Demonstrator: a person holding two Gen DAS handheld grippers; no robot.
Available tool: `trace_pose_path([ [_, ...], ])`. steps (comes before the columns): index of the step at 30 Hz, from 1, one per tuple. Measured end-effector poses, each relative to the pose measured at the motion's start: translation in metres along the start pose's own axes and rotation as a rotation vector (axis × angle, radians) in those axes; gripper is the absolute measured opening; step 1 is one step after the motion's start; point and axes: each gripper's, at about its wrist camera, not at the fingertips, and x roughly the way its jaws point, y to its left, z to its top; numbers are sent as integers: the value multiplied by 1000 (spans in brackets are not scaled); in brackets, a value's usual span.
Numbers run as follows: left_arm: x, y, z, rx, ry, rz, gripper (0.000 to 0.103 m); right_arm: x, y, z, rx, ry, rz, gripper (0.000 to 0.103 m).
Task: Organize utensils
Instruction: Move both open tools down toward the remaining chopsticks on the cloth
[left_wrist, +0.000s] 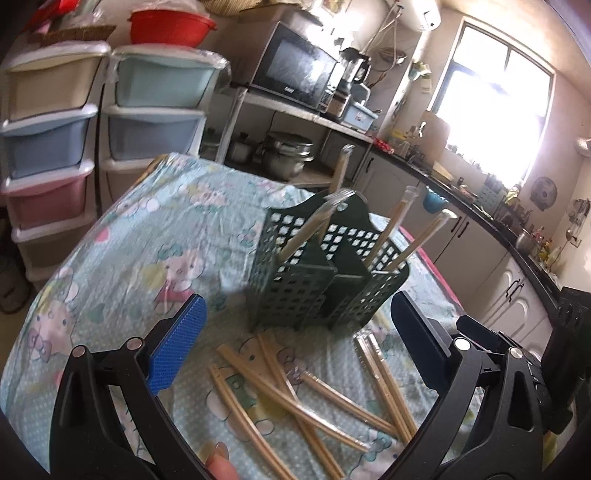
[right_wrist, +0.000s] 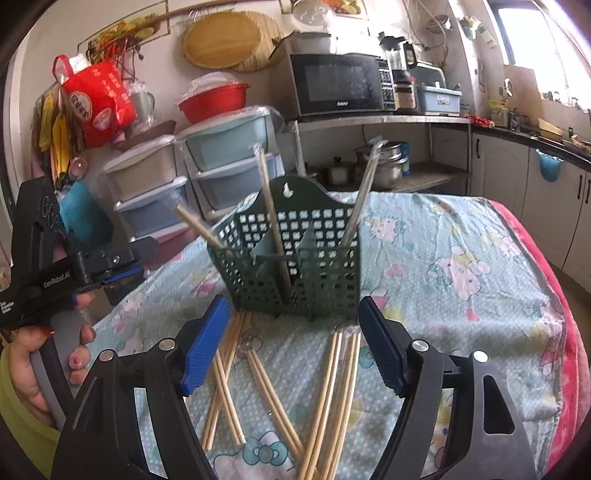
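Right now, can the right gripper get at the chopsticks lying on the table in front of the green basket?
Probably yes. The right gripper is open, and the loose chopsticks lie uncovered on the tablecloth right below it, with the basket standing behind them.

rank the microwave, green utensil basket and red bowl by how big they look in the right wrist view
1. green utensil basket, though it is nearest the camera
2. microwave
3. red bowl

The basket's lead over the microwave may owe to nearness.

Black tongs (right_wrist: 291, 343) with ribbed blue pads (right_wrist: 207, 345), silver screws.
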Motion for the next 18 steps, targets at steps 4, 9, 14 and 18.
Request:
trace_pose_path([
  [4,4,13,-6,-27,19,17,92,9,5,-3,-14,40,16,57],
  [9,13,26,-14,-55,59,16,78,20,11,-8,-28,84,33,48],
  [14,23,38,-21,-85,113,22,55,30,17,-13,-50,126,49,42],
  [18,34,51,-29,-118,161,24,39,40,22,-18,-66,166,56,38],
])
